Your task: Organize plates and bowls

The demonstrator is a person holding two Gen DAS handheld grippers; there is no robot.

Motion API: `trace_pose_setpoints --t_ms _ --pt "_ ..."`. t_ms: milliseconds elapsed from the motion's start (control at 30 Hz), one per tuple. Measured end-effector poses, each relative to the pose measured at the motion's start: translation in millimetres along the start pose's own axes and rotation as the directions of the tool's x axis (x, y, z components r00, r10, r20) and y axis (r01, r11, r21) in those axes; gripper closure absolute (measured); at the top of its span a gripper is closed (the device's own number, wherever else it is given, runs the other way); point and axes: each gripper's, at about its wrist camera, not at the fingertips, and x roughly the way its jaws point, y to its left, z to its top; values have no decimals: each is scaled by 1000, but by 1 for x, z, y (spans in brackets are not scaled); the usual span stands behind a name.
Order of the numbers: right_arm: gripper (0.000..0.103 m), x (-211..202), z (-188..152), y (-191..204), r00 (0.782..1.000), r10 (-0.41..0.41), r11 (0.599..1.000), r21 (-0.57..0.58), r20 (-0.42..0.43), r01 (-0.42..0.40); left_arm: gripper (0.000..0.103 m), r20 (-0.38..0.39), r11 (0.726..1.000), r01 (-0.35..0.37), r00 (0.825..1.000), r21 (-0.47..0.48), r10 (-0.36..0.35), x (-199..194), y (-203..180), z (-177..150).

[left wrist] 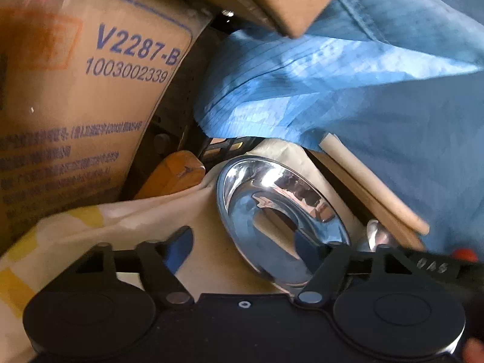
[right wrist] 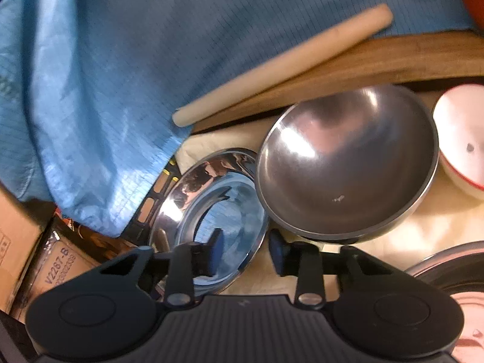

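Observation:
A shiny steel plate lies on a cream cloth. My left gripper is open, its left blue pad over the cloth and its right finger over the plate's near rim. In the right wrist view the same plate lies left of a dull steel bowl. My right gripper is open and straddles the plate's right rim; one blue pad is inside the plate, the other outside, just below the bowl.
A white bowl with a red rim sits at the right. A wooden rolling pin lies on a wooden board. Blue fabric hangs behind. A printed cardboard box stands at the left. Another dish rim shows at lower right.

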Motion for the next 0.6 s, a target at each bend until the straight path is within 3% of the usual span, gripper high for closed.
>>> trace_pose_setpoints --t_ms 167,233,600 --pt "87 9 -1 -1 1000 -24 1000 5 2 24 69 -16 996 24 1000 -90 -25 8 10 1" --pt "88 8 -3 -2 1000 -25 1000 2 8 25 84 -30 993 33 999 -110 -37 9 14 1" --pt "88 -12 -12 12 998 -19 998 -53 59 22 85 2 992 42 999 -120 -42 -10 15 -3"
